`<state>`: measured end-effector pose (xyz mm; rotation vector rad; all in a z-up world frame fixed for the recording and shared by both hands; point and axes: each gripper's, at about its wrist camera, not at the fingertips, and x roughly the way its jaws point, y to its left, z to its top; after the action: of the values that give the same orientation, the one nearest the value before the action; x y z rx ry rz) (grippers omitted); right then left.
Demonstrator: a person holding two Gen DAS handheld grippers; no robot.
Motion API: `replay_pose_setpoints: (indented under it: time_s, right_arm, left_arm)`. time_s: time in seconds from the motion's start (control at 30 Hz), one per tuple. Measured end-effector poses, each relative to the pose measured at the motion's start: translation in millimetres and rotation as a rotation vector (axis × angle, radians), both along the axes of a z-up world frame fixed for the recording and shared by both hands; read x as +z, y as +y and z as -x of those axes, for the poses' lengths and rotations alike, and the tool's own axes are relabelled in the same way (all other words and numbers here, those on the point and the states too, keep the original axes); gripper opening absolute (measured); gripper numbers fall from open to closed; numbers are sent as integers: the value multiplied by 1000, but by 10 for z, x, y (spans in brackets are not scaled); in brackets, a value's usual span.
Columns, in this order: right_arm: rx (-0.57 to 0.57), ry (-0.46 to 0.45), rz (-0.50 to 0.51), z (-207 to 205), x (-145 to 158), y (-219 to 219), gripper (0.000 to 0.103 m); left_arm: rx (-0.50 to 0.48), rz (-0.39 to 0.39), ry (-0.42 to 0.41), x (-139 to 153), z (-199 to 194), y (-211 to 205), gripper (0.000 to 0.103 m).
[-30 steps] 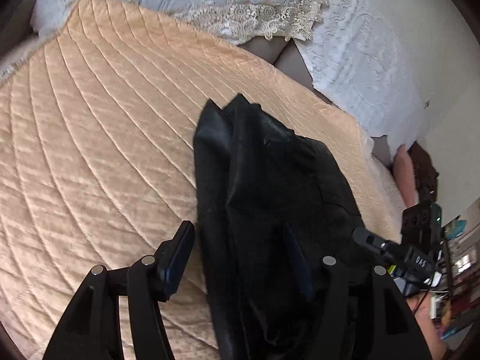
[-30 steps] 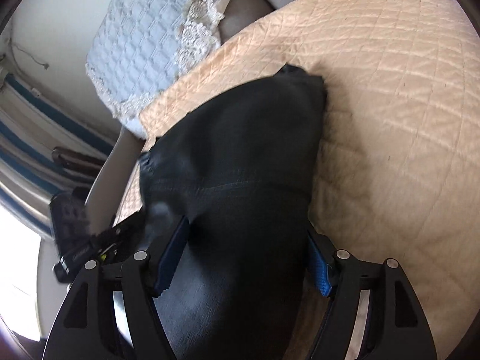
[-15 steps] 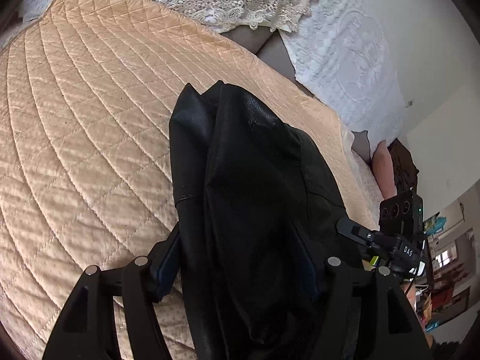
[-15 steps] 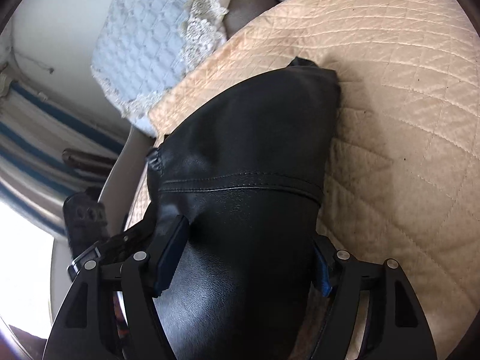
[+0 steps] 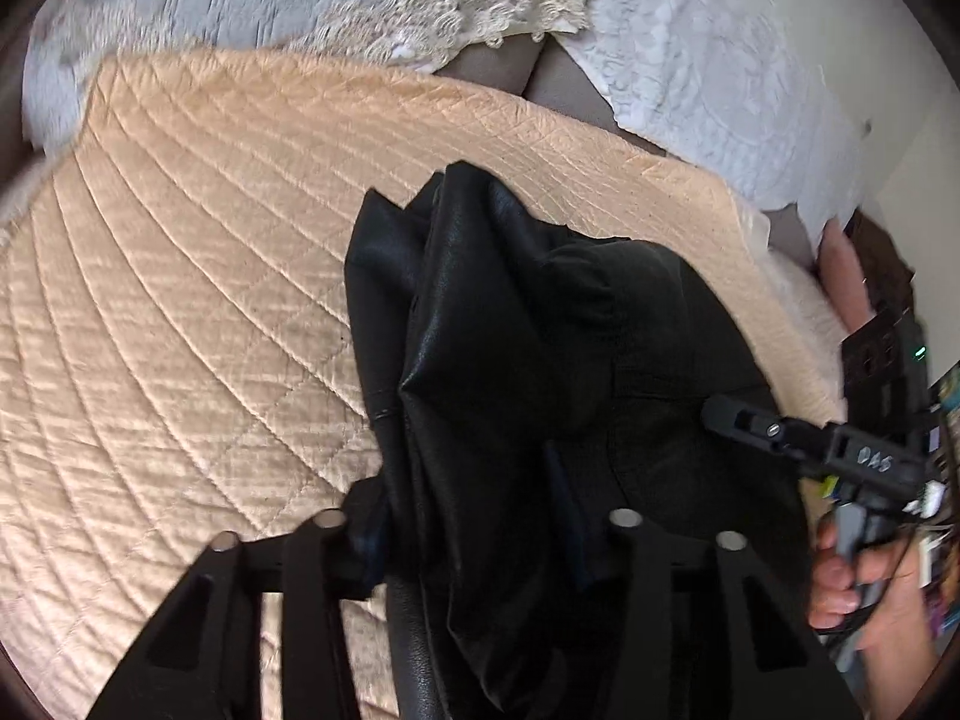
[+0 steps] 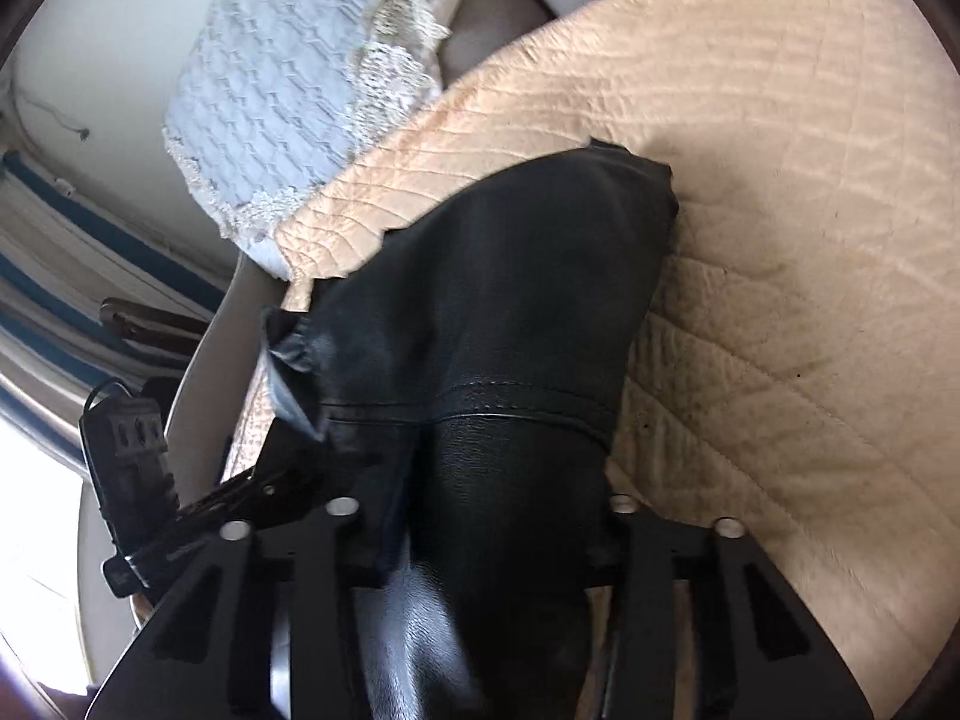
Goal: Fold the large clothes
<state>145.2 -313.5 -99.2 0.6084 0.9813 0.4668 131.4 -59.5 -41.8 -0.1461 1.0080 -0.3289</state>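
A black leather garment lies bunched and folded on the peach quilted bedspread. My left gripper is closed on its near edge, and the leather hides both fingertips. In the right wrist view the same garment runs away from me, with a stitched seam across it. My right gripper is closed on its near end. The right gripper also shows at the right edge of the left wrist view, held by a hand. The left gripper shows at the left of the right wrist view.
White lace-edged pillows lie at the head of the bed, also in the right wrist view. A wall and striped curtain stand to the left. Bare bedspread stretches to the right of the garment.
Both grippers have closed in on the garment's near edge. The garment has bunched up and shifted slightly on the bedspread.
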Motion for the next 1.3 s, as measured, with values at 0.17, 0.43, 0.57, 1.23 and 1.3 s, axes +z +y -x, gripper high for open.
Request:
replay_pose_setpoints:
  time_s: [0.17,0.43,0.57,1.23,1.3]
  right_arm:
    - [34,-52,24,230,278,97,31]
    - [64,-78,31,490,428,196,29]
    - [78,-98,33,507,532,253,29]
    - [171,-197,-5,-887,909,870,29]
    - [176,-200,-8,-1097,926,925,29]
  left_arm:
    - [-24,-46,-50,175,270,-18,26]
    - [-40,-38,-68,295,552,15,22]
    - [-37,-9,-78,370,596,77,22]
    - [49,40,-202,826,-405,849,21]
    - [53,37,-208,840,-601,934,21]
